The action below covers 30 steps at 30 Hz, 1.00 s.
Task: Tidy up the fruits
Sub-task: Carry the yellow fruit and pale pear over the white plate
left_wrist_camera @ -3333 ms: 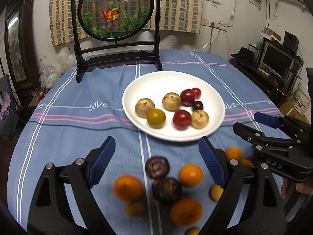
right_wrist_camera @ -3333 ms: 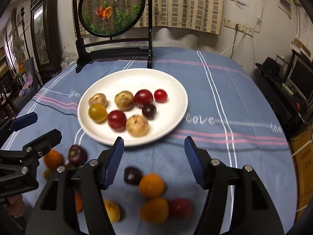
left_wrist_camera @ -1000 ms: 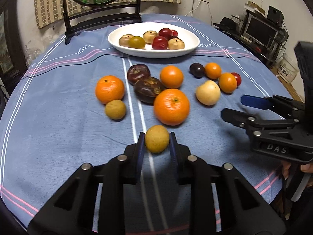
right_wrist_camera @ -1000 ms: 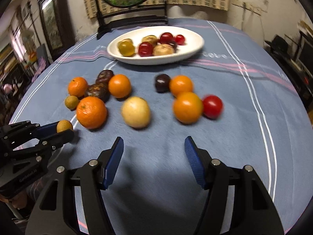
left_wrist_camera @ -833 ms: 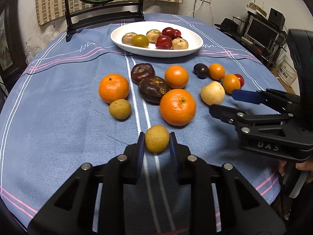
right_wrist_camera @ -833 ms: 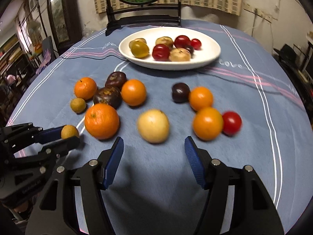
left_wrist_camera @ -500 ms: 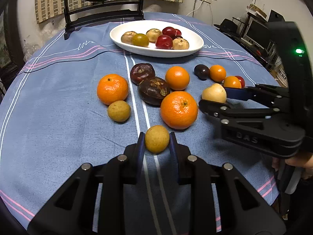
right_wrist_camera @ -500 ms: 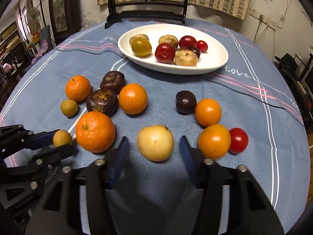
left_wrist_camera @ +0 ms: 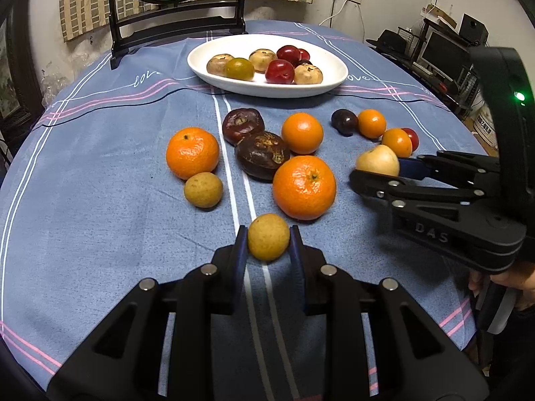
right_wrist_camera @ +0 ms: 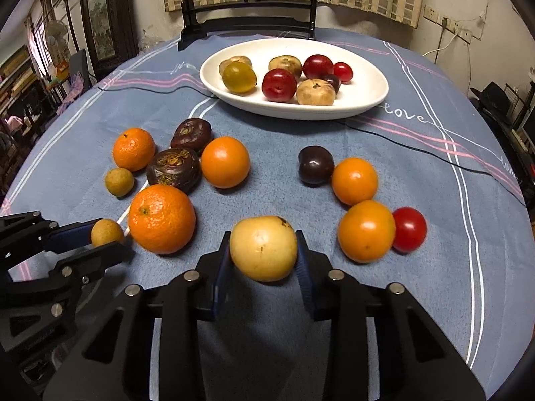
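Jaws of the left gripper (left_wrist_camera: 268, 238) are clamped tight on a small tan longan-like fruit (left_wrist_camera: 268, 236), pads pressing both sides, fruit low over the blue striped tablecloth (left_wrist_camera: 83, 173). Jaws of the right gripper (right_wrist_camera: 263, 250) are closing round a pale yellow pear-like fruit (right_wrist_camera: 263, 248); the fruit sits between the blue pads, which touch its flanks in the right wrist view. From the left wrist view the same yellow fruit pokes out beyond the right gripper's tips, at the R side of the table.

Loose fruit still on the cloth: a big orange (left_wrist_camera: 304, 187) just ahead of the left gripper, w/ two dark brown-purple fruits (left_wrist_camera: 262, 154) behind it, touching each other. A second orange (left_wrist_camera: 193, 152) lies to the L, w/ another small tan fruit (left_wrist_camera: 203, 189) just beside it. A third orange (left_wrist_camera: 302, 132) sits right of the dark pair. Further R: a dark plum (right_wrist_camera: 315, 164) touching a small orange (right_wrist_camera: 354, 180), then another orange (right_wrist_camera: 366, 230) touching a red tomato-like fruit (right_wrist_camera: 409, 229).

The white plate (left_wrist_camera: 214, 50) stands at the far side of the table, beyond the loose fruit, holding tan, red, olive-green and dark fruits. Behind it a black stand w/ a round painted panel (right_wrist_camera: 247, 10). A hand (left_wrist_camera: 511, 279) shows under the right gripper's body at the R edge.
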Available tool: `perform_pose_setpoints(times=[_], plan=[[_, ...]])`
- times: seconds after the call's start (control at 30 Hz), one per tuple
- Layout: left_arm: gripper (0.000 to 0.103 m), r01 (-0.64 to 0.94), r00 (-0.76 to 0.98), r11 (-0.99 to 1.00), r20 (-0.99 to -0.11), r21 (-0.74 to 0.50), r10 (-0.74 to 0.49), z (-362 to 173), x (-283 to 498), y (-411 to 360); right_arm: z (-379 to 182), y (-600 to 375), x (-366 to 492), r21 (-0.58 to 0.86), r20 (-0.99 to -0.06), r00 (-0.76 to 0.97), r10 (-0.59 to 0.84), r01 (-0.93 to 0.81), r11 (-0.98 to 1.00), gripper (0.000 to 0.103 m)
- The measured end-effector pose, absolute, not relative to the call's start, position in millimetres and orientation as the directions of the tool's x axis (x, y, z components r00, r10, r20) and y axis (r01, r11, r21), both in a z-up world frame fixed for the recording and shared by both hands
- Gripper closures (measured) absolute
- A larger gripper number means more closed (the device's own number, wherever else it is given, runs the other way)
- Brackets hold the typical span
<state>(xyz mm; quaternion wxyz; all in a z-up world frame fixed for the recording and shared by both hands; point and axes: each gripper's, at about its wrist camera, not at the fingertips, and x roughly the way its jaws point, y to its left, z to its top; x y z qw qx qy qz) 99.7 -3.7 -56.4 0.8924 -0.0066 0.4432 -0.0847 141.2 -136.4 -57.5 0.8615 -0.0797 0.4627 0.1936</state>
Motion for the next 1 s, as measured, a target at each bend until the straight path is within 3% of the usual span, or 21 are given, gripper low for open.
perform_pose_setpoints(times=[0.6,1.0], plan=[[0.078,0.167,0.643,0.986,-0.756,-0.017,-0.122,-21.3,112.0,-17.5,-14.9,-179.2,121.8,0.074,-0.756,0.582,0.3,-0.379,0.922,0.067],[0.078,0.142,0.677,0.99,-0.729,-0.012,-0.105,9.7,159.2,-17.2,11.1,-178.9,155.0,0.054,-0.719,0.625,0.305,-0.388,0.92,0.067]])
